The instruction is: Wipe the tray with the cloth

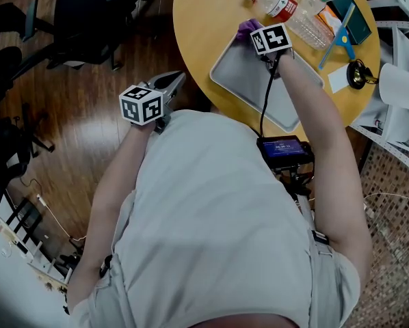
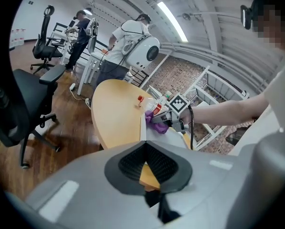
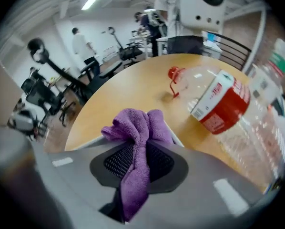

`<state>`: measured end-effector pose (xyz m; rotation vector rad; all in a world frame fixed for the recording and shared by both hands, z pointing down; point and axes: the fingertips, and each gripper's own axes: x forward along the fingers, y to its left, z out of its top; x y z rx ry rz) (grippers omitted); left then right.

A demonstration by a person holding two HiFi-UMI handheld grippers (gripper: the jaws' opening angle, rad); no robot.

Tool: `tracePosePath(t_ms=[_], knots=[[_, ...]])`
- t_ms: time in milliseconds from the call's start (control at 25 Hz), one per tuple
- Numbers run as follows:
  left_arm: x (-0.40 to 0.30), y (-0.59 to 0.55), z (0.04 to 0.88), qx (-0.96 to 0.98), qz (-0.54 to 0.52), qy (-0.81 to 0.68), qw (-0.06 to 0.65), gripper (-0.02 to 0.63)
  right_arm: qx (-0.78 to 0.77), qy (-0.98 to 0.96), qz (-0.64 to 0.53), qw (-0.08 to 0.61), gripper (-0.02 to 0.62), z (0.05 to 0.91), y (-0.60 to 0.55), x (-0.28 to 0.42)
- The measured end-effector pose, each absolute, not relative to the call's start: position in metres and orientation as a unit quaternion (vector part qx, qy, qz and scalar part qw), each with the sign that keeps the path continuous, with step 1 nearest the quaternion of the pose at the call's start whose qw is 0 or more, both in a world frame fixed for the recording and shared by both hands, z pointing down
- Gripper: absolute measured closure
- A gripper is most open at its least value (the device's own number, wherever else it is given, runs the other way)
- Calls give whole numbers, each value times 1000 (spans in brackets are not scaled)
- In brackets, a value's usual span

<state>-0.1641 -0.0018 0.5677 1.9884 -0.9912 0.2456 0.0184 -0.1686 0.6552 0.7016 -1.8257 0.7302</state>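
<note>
Wooden table [image 1: 204,26], cloth [image 3: 138,128] clamped, bottle's red label [image 3: 219,104] seemingly illegible

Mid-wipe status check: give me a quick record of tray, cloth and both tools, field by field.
tray: grey, on the round yellow table
cloth: purple, bunched, at the tray's far-left corner
right tool: shut on the cloth, above that corner
left tool: jaws together, empty, off the table, over the wood floor
nearby: plastic bottles lying beyond the tray
</note>
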Motion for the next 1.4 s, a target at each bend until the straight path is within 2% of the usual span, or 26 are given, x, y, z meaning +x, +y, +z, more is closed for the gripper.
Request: tracePosePath(t_ms=[120, 280, 600, 1400], knots=[[-164, 1, 568, 800, 97, -397, 439, 606, 349, -725, 392, 446, 514, 653, -166, 10], [-163, 1, 567, 803, 100, -393, 437, 606, 358, -725, 439, 392, 515, 651, -168, 4], [-157, -2, 562, 814, 107, -378, 428, 606, 362, -726, 408, 418, 517, 652, -156, 46], [-106, -18, 558, 851, 137, -300, 409, 606, 521, -610, 451, 391, 517, 656, -72, 268]])
